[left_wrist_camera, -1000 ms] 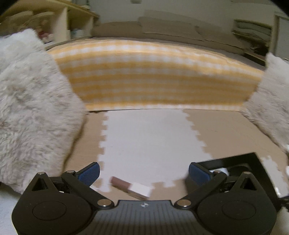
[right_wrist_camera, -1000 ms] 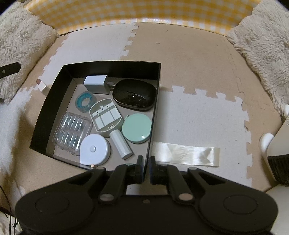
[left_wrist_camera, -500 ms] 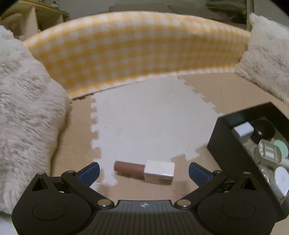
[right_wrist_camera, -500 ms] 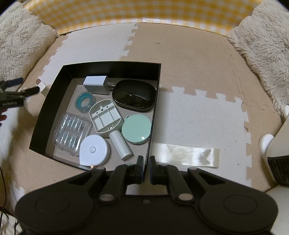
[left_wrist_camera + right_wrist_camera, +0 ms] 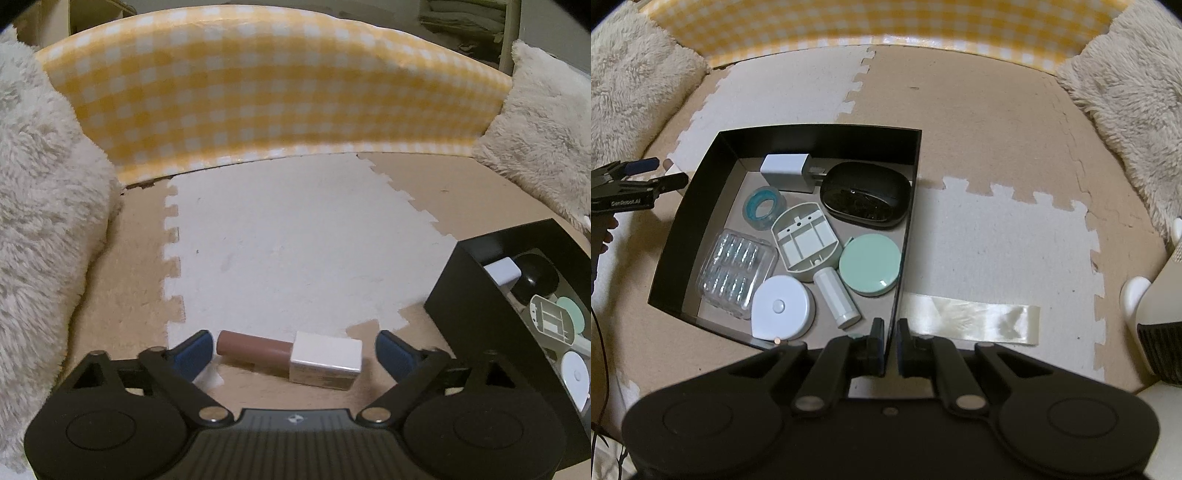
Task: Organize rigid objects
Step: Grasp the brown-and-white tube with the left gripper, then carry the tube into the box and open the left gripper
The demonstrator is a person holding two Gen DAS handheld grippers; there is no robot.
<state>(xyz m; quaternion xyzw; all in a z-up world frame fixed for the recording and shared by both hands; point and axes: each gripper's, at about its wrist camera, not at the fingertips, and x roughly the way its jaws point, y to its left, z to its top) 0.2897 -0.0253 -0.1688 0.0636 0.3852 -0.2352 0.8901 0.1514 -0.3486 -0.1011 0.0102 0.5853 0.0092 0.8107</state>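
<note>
A brown tube with a white cap lies on the foam mat, crosswise between the blue pads of the left gripper. Its jaws, which have just been closing in, stand wide, neither pad pressing on it. Right of those fingers sits a black box holding a white charger, a black mouse, a green compact and a white tape measure. The right gripper is pinched shut on the box's near corner wall, a strip of clear tape on the mat just beyond its right finger.
</note>
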